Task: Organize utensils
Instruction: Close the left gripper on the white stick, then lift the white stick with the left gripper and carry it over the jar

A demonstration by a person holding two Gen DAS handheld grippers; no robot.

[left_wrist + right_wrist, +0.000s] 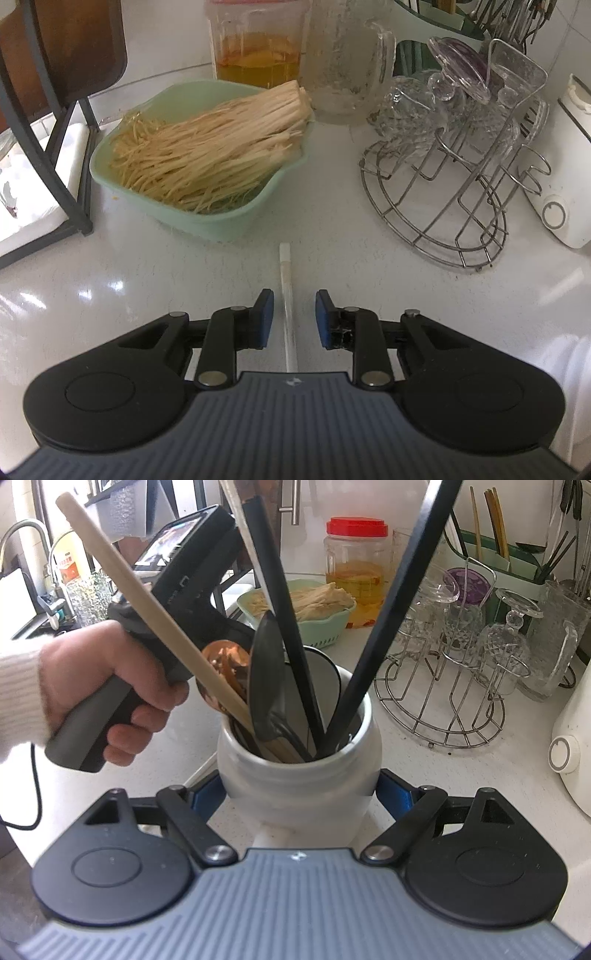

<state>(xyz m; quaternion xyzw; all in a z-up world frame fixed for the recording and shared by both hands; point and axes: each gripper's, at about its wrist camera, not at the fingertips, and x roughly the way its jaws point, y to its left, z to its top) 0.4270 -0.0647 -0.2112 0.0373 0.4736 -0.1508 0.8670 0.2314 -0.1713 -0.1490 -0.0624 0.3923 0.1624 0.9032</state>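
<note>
The left gripper (294, 319) hangs low over the shiny white counter (369, 273). A thin white stick with a clear part, maybe a chopstick or a straw, (286, 295) lies flat on the counter between the two blue pads (266, 317). The jaws are partly open and the pads do not touch the stick. There is a small gap on each side.

I think the step now is to pick this stick up. To do it well, keep the stick in the middle of the gap, go down until the pads are beside it, and squeeze slowly. The stick is thin and smooth, so it could roll or slip away. It points away from the gripper toward the far pale green bowl of dried strands (199, 155).

The right gripper (300, 794) is closed around the round white jar (299, 771), with a blue pad on each side. The jar stands upright, near the wire glass rack (439, 701) on its right. It holds a wooden handle (147, 605), black handles (284, 627), a dark spoon (267, 679) and a copper spoon (225, 661). The stick probably goes in there too.
</note>
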